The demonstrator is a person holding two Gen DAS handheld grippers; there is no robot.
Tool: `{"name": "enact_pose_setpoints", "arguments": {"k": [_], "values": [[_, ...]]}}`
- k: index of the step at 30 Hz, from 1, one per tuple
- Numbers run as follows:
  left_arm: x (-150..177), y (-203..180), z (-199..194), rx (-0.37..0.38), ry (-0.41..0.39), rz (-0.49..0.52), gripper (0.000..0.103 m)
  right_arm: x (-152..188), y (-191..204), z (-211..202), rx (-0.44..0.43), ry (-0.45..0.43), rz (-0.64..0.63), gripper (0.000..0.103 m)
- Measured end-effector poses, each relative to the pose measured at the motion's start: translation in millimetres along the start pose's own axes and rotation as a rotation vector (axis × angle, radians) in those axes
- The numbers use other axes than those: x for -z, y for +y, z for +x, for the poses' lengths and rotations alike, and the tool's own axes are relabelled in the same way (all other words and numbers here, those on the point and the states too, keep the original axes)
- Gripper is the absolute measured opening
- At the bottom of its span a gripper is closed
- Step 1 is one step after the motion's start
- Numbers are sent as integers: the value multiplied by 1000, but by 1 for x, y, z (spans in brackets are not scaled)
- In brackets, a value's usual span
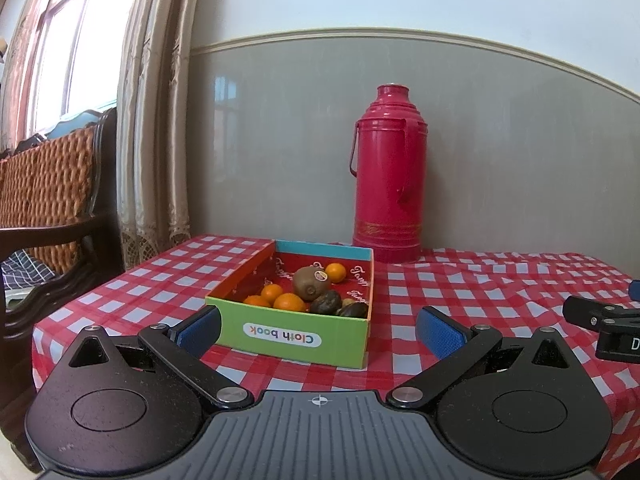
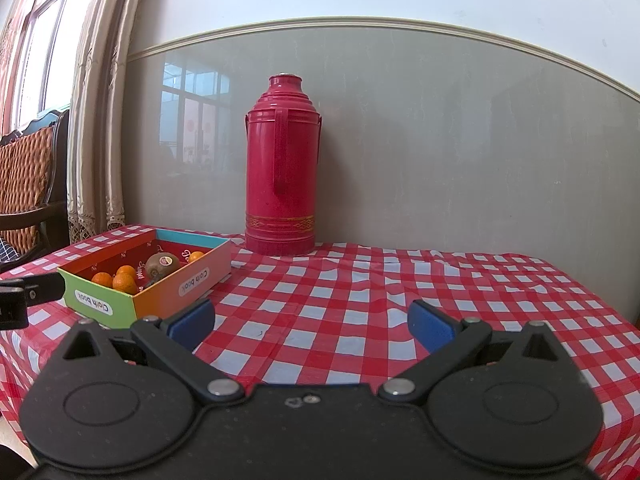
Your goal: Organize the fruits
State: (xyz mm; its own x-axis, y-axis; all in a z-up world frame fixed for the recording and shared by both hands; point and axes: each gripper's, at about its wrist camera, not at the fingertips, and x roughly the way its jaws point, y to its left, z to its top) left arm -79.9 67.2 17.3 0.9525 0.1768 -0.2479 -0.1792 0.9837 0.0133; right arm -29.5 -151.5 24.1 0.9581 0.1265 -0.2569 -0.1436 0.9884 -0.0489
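A colourful cardboard box [image 1: 296, 332] marked "Cloth book" sits on the checked tablecloth. It holds several small oranges [image 1: 289, 302], a brown kiwi [image 1: 310, 282] with a sticker, and dark fruits [image 1: 326, 302] at its front right. My left gripper [image 1: 320, 330] is open, its blue pads either side of the box's near wall, short of it. In the right wrist view the box [image 2: 156, 294] lies at the left with the kiwi [image 2: 162, 264] and oranges [image 2: 124, 282] inside. My right gripper [image 2: 312, 324] is open over bare cloth, holding nothing.
A tall red thermos [image 1: 390, 180] stands against the wall behind the box, seen too as the thermos [image 2: 282, 168] in the right wrist view. A wooden chair [image 1: 52, 200] and curtain stand left of the table. The table edge [image 1: 36, 332] drops off at the left.
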Motion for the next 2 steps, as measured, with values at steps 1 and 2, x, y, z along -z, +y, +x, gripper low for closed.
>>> {"name": "enact_pose_setpoints", "arguments": {"k": [1,2], "values": [[0,-1,-1,-4,-4,5,103,0,0,0,0,0,0,97],[0,-1,-2,-6,-6,6,103,0,0,0,0,-1,0,97]]}}
